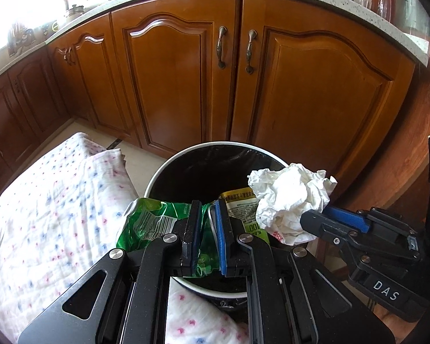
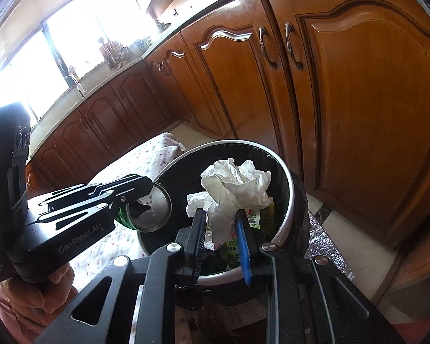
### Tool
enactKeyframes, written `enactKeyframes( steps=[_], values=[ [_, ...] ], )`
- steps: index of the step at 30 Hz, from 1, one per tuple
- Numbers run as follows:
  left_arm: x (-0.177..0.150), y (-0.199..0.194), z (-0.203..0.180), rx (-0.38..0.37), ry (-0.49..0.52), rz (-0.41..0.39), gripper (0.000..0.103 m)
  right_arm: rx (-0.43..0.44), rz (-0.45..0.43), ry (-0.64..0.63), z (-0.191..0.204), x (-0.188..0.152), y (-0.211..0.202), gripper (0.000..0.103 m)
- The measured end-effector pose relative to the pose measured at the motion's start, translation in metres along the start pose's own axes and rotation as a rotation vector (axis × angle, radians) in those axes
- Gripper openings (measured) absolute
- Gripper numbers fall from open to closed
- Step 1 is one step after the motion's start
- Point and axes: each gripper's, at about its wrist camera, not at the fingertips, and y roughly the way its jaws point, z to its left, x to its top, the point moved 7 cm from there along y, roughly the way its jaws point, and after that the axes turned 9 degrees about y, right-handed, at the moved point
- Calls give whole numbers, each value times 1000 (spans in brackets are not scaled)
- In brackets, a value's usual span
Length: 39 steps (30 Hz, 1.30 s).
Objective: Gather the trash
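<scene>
Hanging over the black-lined bin [image 1: 169, 169]: a crushed green can [image 1: 146, 220], barcode up, clamped in the left gripper [image 1: 207, 229], and a crumpled white tissue [image 2: 235, 186] pinched by the right gripper [image 2: 220, 235], both above the open mouth. Flanked by a dotted cloth [image 1: 48, 200] to the left and brown cabinet doors [image 1: 172, 86] behind. Angled steeply downward, fingers [image 2: 199, 238] clenched on their loads.
</scene>
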Motion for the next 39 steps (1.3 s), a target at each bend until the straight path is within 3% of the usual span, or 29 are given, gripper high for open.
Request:
enactKeyframes(
  steps=[13,14,15,18,19,20,24,28,39],
  values=[
    [-2,6,-5,12,21,6,10,-9,25,-18,3,7,9,21],
    [-3,6,-6,10,23,11,10,-8,27,-16,3,7,10,25],
    [-3,6,-6,9,21,15,12,-5,30,-10,2,8,12,26],
    [-3,1,-2,12,4,9,52,9,36,12,-1,7,13,31],
    [-3,-3,0,25,0,-4,54,11,31,18,-2,7,12,39],
    [-3,-5,2,29,-3,-9,54,14,27,21,-2,8,10,44],
    [-7,-14,7,32,-21,-18,54,27,7,42,-2,7,3,45],
    [-19,-23,14,41,-42,-19,54,37,-15,56,1,5,-3,57],
    [-65,-58,40,57,-132,-17,54,64,-59,75,24,-14,-23,66]
  ],
)
